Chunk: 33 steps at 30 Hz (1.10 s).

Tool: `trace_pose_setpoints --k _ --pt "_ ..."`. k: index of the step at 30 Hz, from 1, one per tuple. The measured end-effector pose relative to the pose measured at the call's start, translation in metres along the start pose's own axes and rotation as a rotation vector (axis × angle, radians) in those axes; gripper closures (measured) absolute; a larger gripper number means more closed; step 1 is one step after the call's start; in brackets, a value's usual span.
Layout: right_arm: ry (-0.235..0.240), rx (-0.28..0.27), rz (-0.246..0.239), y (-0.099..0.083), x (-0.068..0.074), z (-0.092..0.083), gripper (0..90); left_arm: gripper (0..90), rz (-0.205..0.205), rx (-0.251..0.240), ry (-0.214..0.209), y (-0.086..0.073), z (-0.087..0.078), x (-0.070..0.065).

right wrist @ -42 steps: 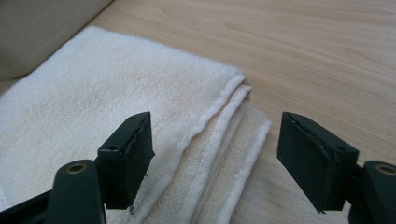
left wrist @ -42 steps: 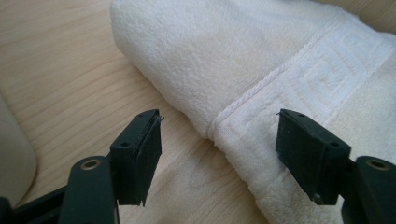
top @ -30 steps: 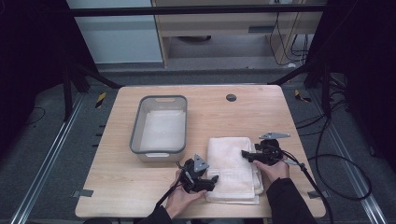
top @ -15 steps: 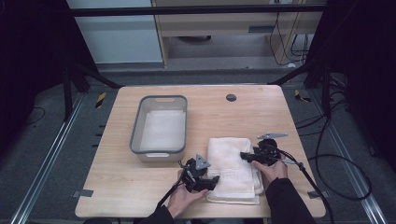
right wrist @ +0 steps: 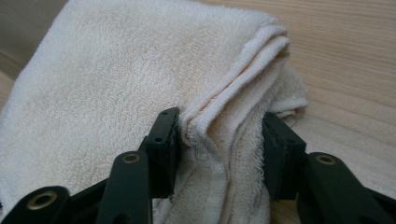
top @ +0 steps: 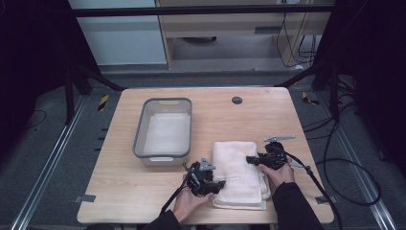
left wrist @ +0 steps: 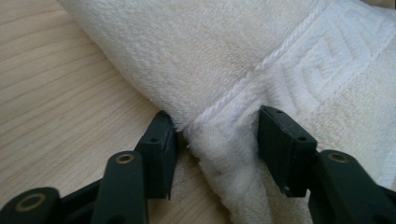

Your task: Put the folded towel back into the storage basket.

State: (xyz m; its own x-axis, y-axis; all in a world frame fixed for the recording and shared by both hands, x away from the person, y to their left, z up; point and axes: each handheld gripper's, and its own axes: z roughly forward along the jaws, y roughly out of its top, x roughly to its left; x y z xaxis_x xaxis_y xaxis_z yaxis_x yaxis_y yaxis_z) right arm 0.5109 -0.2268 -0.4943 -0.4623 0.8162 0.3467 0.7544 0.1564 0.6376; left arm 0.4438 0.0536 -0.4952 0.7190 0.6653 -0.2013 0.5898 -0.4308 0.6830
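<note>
A folded cream towel lies on the wooden table, near its front edge. My left gripper meets the towel's near left edge, my right gripper its right edge. In the left gripper view the jaws have just been closing and pinch a raised fold of the towel by its woven border. In the right gripper view the jaws have also just been closing, and they squeeze the towel's stacked layered edge.
A grey plastic bin with a white cloth lying flat inside stands left of the towel. A round cable hole sits near the table's far edge. Cables trail off the right side.
Both hands have stayed where they were at the towel's edges. The jaws of both grippers have closed in on the towel.
</note>
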Motion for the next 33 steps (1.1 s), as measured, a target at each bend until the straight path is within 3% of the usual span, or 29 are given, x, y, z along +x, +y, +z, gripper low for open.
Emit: trace_pose_setpoints --k 8,18,24,33 --pt "0.022 -0.003 0.017 0.0 0.001 -0.001 63.5 59.7 -0.025 0.005 -0.028 0.001 -0.001 -0.001" --pt "0.033 -0.018 0.03 0.003 0.003 -0.007 67.6 70.9 -0.061 -0.001 -0.058 0.001 -0.005 0.001" --pt "0.028 -0.036 0.011 0.006 0.009 -0.016 68.1 73.1 -0.058 -0.022 -0.073 0.001 -0.011 0.001" --pt "0.048 -0.105 -0.021 0.013 0.022 -0.037 68.4 73.6 -0.041 -0.071 -0.075 0.003 -0.025 -0.001"
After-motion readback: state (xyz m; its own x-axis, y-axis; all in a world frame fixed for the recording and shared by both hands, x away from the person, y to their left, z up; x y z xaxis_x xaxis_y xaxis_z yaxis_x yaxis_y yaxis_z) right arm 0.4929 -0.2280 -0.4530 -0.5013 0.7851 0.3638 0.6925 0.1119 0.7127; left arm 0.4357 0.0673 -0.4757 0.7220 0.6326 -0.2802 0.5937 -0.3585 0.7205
